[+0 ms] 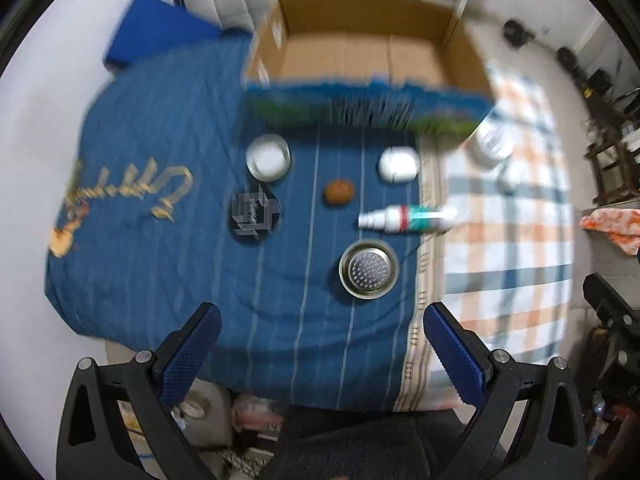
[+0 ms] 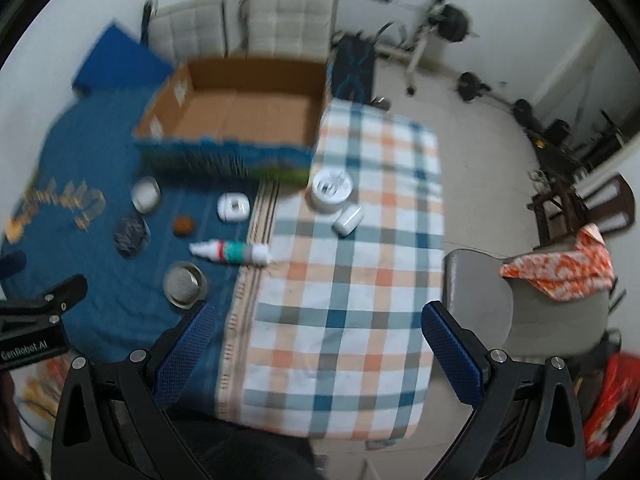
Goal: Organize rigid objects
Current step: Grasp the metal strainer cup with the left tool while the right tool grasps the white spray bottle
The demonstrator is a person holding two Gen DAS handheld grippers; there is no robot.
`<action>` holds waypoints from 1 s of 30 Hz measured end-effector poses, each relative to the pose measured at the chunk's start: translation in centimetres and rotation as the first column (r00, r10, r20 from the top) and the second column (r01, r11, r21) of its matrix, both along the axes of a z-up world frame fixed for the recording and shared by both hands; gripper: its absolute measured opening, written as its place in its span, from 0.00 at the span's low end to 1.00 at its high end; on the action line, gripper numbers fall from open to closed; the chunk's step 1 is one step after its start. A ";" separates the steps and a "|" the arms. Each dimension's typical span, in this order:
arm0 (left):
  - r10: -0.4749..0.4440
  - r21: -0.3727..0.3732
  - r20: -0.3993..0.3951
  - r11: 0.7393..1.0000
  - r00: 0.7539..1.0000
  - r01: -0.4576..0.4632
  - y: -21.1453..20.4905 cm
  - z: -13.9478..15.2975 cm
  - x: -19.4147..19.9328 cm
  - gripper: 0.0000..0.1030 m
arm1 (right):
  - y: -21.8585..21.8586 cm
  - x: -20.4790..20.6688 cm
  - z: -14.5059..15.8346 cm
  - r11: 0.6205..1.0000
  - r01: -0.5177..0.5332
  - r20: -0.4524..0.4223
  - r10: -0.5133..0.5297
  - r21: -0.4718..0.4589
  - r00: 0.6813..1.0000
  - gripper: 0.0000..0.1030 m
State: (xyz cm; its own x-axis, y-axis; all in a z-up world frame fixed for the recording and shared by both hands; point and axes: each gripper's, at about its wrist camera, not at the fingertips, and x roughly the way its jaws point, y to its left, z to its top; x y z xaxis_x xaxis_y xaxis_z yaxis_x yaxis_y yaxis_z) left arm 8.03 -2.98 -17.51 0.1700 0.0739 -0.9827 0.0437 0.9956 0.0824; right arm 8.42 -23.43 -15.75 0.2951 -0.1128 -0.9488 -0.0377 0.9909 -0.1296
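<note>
Left gripper (image 1: 322,344): held above blue cloth (image 1: 160,272), jaws spread wide, empty. Metal strainer (image 1: 369,269) lies just beyond them, centre frame; spray bottle (image 1: 404,219) above it. Right gripper (image 2: 320,348): jaws spread, empty, over plaid cloth (image 2: 344,280). Only its view shows clearly the white jar (image 2: 332,190), upper centre.

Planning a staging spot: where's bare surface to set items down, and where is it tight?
Free: the near checked cloth below the white jar, and the empty cardboard box. Crowded: the blue cloth between metal strainer, spray bottle and box.
</note>
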 end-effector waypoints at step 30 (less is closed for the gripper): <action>0.180 -0.087 -0.275 0.974 0.944 -0.211 0.9 -22.2 2.4 0.85 | 11.1 12.2 -29.0 0.781 -0.609 -0.391 0.609 0.143 0.690 0.51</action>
State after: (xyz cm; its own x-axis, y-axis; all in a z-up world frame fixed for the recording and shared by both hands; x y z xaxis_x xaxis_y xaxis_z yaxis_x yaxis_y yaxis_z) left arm 10.46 -2.12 -39.69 -0.1029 -0.0354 -0.9941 -0.1476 0.9888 -0.0199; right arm 20.57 -12.37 -44.77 -0.0997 -0.0403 -0.9942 -0.6798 0.7324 0.0384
